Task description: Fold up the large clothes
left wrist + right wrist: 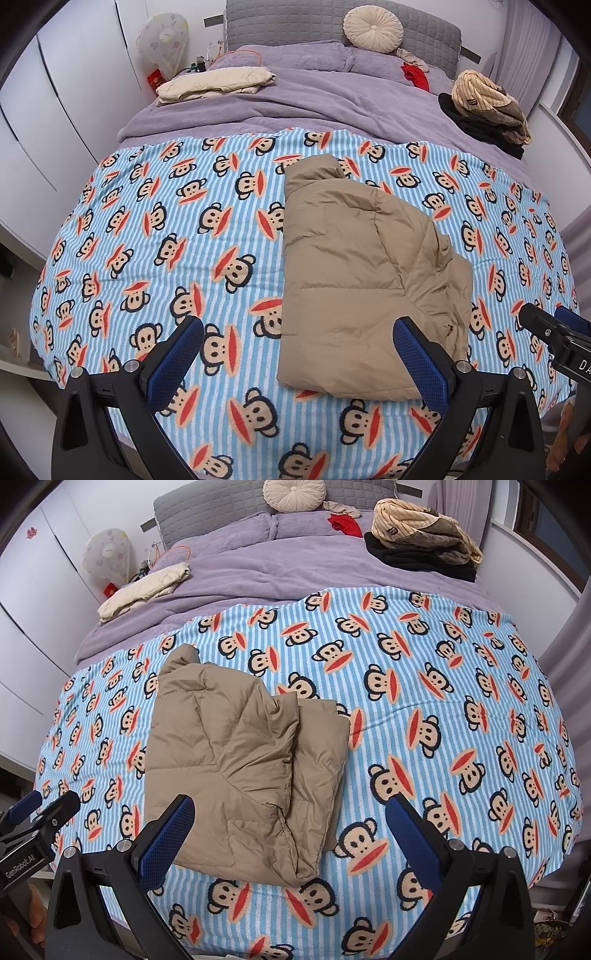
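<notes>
A tan puffer jacket (pixel 354 273) lies folded into a long rectangle on the blue striped monkey-print blanket (pixel 166 236). It also shows in the right wrist view (pixel 236 760), on the same blanket (pixel 424 701). My left gripper (pixel 297 328) is open and empty, held above the bed's near edge, with its right finger over the jacket's lower end. My right gripper (pixel 290 808) is open and empty, with its left finger over the jacket's near corner. Each gripper shows at the edge of the other's view.
A folded cream garment (pixel 214 85) lies at the back left on the purple duvet (pixel 314 99). A pile of striped and dark clothes (pixel 487 107) sits at the back right. A red item (pixel 415 75) and a round cushion (pixel 373 27) are by the headboard. White wardrobes stand on the left.
</notes>
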The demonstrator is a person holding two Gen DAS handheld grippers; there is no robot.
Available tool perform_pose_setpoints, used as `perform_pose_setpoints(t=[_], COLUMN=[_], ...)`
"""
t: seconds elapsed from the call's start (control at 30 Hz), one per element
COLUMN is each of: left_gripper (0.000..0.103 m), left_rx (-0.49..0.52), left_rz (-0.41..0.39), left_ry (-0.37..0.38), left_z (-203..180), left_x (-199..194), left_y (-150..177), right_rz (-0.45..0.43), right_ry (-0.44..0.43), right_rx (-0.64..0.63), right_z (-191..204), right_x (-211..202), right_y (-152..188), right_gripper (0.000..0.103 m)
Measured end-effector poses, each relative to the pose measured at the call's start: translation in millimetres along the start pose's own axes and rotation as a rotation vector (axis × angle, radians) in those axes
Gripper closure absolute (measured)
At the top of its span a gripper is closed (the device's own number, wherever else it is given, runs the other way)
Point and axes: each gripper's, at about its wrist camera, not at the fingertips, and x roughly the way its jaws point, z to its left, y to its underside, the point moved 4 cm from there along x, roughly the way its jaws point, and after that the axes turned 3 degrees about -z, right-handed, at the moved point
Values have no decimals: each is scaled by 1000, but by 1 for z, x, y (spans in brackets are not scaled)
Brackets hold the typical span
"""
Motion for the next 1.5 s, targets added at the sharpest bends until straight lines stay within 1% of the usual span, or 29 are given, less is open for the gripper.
perform_pose_setpoints(t=[0.97, 1.17, 1.5], left_gripper=[1, 1, 1], left_rx=[-2, -3, -6], left_rz=[-1, 10, 0], left_ry=[-2, 0, 1], left_z=[1, -1, -3], left_x=[3, 5, 4], left_y=[-2, -1, -2], right_rz=[4, 6, 8], right_ry=[-4, -4, -5], right_rx=[-2, -1, -2], right_z=[-2, 0, -1], right_x=[2, 1, 2], right_y=[-3, 2, 0], right_gripper=[0, 0, 0])
